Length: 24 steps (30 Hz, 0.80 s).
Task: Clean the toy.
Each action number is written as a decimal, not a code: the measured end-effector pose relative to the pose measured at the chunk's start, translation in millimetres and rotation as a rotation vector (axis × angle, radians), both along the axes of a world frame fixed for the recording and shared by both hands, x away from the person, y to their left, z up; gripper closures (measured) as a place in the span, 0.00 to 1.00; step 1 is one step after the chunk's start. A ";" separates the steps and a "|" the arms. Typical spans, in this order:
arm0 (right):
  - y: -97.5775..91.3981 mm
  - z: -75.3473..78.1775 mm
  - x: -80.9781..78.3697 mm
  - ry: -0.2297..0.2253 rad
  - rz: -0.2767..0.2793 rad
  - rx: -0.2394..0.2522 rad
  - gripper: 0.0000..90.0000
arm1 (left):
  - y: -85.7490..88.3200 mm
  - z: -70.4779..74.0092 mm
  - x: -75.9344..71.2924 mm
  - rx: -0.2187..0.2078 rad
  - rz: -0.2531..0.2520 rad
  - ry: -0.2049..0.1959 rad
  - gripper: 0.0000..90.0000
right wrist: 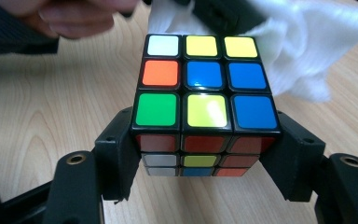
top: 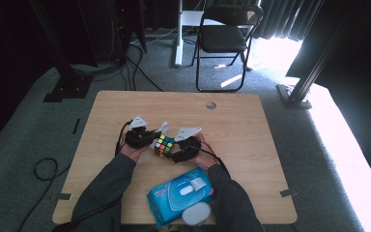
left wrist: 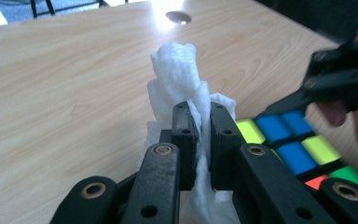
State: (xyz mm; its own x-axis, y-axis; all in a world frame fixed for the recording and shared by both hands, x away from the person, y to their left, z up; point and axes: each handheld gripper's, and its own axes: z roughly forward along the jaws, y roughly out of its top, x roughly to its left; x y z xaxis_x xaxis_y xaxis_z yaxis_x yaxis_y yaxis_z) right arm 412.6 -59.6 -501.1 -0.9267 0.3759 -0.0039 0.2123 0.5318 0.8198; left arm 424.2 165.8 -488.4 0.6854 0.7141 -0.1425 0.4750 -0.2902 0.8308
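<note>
A scrambled colour cube (top: pixel 164 145) sits at the middle of the wooden table (top: pixel 251 125). My right gripper (right wrist: pixel 205 140) is shut on the cube (right wrist: pixel 205 79), one jaw pressing each side, with the cube's underside close to the tabletop. My left gripper (left wrist: pixel 199 116) is shut on a crumpled white wipe (left wrist: pixel 177 70) that stands up between its jaws. In the right gripper view, the wipe (right wrist: pixel 303 51) lies against the cube's far edge. In the high view, the left gripper (top: pixel 153 137) and right gripper (top: pixel 175 153) flank the cube.
A blue pack of wipes (top: pixel 178 193) with its flap up lies near the table's front edge, a white round lid (top: pixel 195 213) beside it. A cable hole (top: pixel 211 105) sits near the far edge. A black folding chair (top: pixel 224 36) stands beyond the table.
</note>
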 end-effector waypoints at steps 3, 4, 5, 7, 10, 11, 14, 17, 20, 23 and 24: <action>-2.0 2.9 0.9 0.000 -0.005 0.016 0.38 | 0.2 -8.0 0.2 0.011 0.002 0.021 0.93; -3.1 3.9 1.4 0.000 -0.005 0.020 0.38 | 0.0 -9.7 0.1 0.015 0.000 0.024 0.93; -3.8 4.5 1.6 0.003 -0.005 0.023 0.38 | -0.6 -11.6 0.1 0.017 -0.002 0.029 0.93; -5.9 5.4 2.4 0.001 -0.006 0.028 0.38 | -1.4 -14.1 0.5 0.025 -0.008 0.038 0.93; -8.0 6.2 3.0 0.006 -0.011 0.032 0.38 | -2.5 -15.0 0.3 0.033 -0.014 0.041 0.93; -9.8 6.7 4.0 0.009 -0.014 0.044 0.38 | -2.8 -15.2 0.3 0.039 -0.020 0.045 0.93; -10.1 6.9 3.8 0.009 -0.016 0.044 0.38 | -2.8 -14.3 0.4 0.044 -0.021 0.044 0.93; -9.1 6.4 3.5 0.010 -0.010 0.044 0.38 | -2.4 -11.9 1.1 0.030 -0.015 0.037 0.93; -7.0 4.6 2.6 0.017 0.002 0.033 0.38 | -1.5 -6.8 1.1 0.008 -0.013 0.026 0.93; -4.5 2.0 2.2 0.024 0.007 0.020 0.38 | -0.3 0.0 -0.2 -0.005 -0.016 0.010 0.93; -4.3 1.4 2.4 0.025 0.007 0.021 0.38 | 0.1 1.5 -0.7 -0.010 -0.017 0.009 0.93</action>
State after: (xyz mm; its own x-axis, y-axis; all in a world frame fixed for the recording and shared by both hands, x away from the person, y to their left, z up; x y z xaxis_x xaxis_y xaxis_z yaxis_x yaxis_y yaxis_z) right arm 415.0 -63.9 -499.7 -0.9290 0.3692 0.0267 0.2289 0.5161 0.8254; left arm 423.4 165.9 -486.9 0.6965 0.7005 -0.1556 0.4773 -0.2902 0.8295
